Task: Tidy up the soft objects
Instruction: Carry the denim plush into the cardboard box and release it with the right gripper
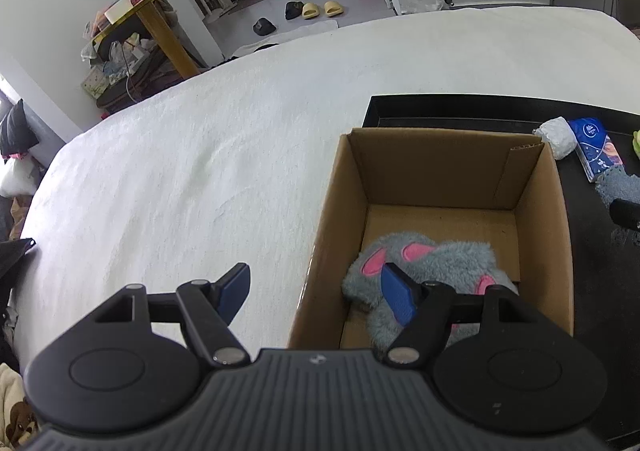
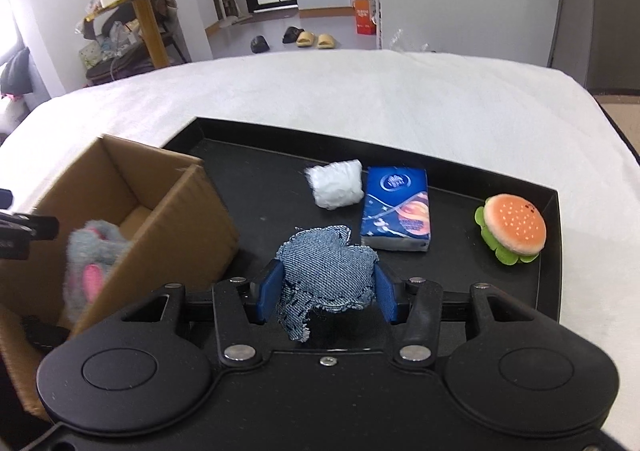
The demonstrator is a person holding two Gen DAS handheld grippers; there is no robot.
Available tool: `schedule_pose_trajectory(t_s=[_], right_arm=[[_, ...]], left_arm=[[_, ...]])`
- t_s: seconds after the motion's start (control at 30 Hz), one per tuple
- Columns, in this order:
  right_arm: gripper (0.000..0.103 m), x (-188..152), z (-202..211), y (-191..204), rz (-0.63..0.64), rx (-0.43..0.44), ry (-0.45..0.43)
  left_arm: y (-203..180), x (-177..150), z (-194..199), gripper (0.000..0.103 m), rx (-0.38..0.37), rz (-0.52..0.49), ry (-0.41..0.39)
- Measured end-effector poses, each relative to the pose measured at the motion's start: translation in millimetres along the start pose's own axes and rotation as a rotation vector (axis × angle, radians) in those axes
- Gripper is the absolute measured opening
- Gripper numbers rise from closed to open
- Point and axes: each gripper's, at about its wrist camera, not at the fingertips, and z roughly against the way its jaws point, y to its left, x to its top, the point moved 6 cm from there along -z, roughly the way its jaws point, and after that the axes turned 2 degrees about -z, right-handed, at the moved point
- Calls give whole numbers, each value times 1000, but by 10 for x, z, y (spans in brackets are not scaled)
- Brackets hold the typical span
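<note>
Right gripper (image 2: 326, 291) around denim piece (image 2: 326, 267) — cardboard box (image 2: 180, 219) beside.

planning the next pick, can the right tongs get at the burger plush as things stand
Probably not yet: the right tongs are shut on the denim piece. The burger plush itself sits uncovered on the black tray, nothing in front of it.
</note>
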Motion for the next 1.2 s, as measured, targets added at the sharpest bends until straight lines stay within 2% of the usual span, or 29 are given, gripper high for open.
schedule_pose_trajectory(t_s=[0.7, 1.2], right_arm=[[49, 120, 608, 613, 32, 41, -75], [51, 80, 640, 1297, 161, 84, -26]], left_arm=[[257, -250, 168, 71, -91, 88, -9], [416, -439, 72, 70, -212, 157, -25]])
